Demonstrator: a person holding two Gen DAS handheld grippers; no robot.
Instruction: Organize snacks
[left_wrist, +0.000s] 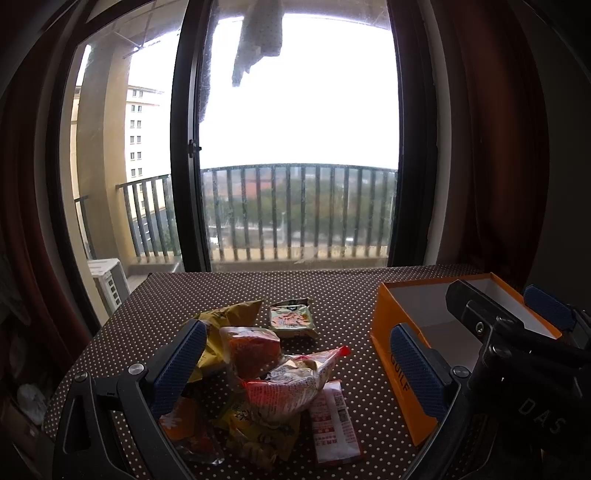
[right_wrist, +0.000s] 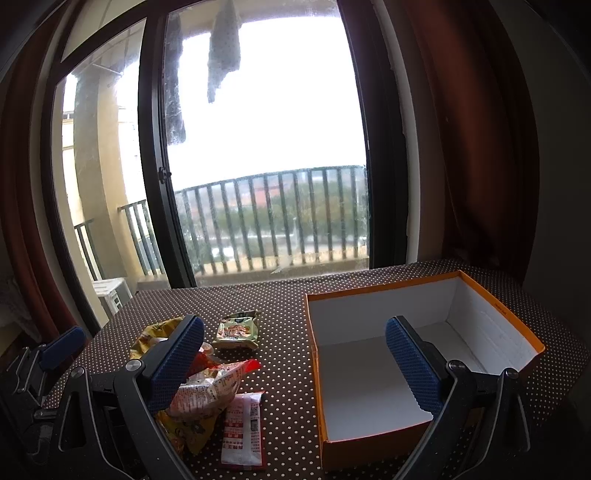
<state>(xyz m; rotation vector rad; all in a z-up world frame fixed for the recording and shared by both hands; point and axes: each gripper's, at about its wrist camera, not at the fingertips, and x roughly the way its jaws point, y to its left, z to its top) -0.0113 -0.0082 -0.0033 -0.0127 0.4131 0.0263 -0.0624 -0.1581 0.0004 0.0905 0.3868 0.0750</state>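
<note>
Dotted tabletop (right_wrist: 288, 306): snack pile (left_wrist: 266, 373) left, empty orange box (right_wrist: 495, 310) right; both hand-held grippers (left_wrist: 299, 369) (right_wrist: 295, 369) agape.

Polka-dot brown bench (right_wrist: 288, 310); dark-framed window (left_wrist: 188, 147) behind; balcony railing (left_wrist: 295, 210); grey cloth (left_wrist: 258, 37) hanging outside; dark red curtain (right_wrist: 487, 147) at right.

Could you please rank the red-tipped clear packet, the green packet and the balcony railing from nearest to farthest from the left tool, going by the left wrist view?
1. Red-tipped clear packet, between the left tool's fingers.
2. Green packet, farther back on the table.
3. Balcony railing, outside the window.
</note>
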